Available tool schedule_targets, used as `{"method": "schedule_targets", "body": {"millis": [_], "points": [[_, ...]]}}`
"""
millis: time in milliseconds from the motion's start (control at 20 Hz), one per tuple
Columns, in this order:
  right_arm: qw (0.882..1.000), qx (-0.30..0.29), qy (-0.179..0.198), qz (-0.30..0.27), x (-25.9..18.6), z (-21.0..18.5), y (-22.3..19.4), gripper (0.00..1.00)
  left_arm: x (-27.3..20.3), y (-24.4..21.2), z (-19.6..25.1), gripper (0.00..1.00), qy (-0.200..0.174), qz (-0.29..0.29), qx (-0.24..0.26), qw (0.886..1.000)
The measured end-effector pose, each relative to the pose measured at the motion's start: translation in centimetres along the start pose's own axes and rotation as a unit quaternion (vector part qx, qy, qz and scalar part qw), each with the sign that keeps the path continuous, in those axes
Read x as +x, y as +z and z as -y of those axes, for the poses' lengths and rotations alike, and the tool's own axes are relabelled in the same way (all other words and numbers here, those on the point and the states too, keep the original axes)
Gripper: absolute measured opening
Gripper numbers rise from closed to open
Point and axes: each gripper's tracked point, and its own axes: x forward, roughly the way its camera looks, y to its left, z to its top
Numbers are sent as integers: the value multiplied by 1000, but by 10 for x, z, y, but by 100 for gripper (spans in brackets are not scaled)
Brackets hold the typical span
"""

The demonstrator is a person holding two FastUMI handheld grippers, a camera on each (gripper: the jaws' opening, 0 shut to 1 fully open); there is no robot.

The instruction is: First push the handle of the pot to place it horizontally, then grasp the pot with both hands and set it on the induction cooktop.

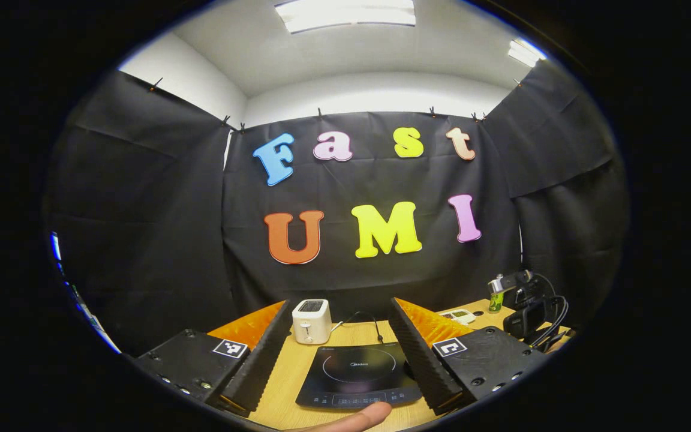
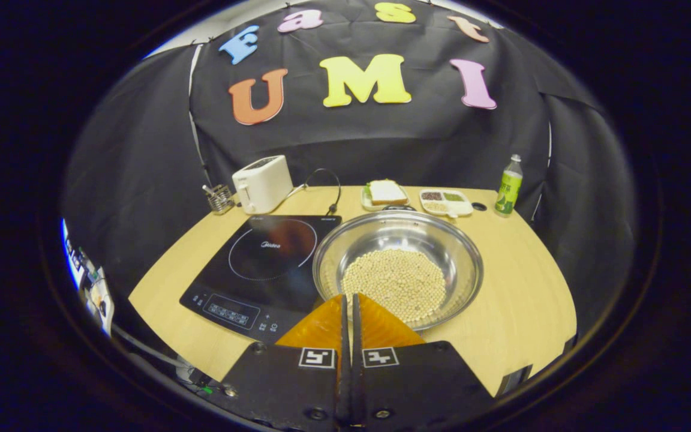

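Note:
The steel pot (image 2: 441, 240) stands on the wooden table (image 2: 525, 300) just right of the black induction cooktop (image 2: 261, 258), with pale beans (image 2: 396, 282) heaped in its bottom. A small dark handle (image 2: 398, 207) shows at its far rim. My right gripper (image 2: 347, 298) is shut, fingers pressed together with nothing between them, tips over the pot's near rim. In the left gripper view my left gripper (image 1: 341, 303) is open wide and low over the table's near side, and the cooktop (image 1: 354, 372) lies between its fingers.
A white toaster (image 2: 261, 183) with its cord and a wire utensil holder (image 2: 219, 198) stand behind the cooktop. A plate with a sandwich (image 2: 384, 193), a divided tray (image 2: 444, 202) and a green bottle (image 2: 508, 186) line the back edge. A black device with cables (image 1: 531, 315) sits far right; a fingertip (image 1: 363, 417) shows below.

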Motion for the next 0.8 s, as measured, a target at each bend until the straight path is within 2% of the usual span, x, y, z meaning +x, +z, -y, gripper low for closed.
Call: {"method": "schedule_targets", "body": {"millis": [100,300,400,550,800], "points": [[1000,3,4,-22,10,-3,-14,4,2,-4,-1,96,1,-4,0,1000],[998,21,9,-61,27,-5,-37,1,2,-8,-5,96,6,-6,2,1000],[996,35,15,-77,32,-6,-45,4,-1,-12,-1,96,-1,-10,1,1000],[995,46,15,-89,36,-4,-51,1,-2,-12,0,96,-5,-13,0,1000],[994,37,22,-102,35,-1,-55,4,-1,-17,2,96,-7,-16,-2,1000]]}}
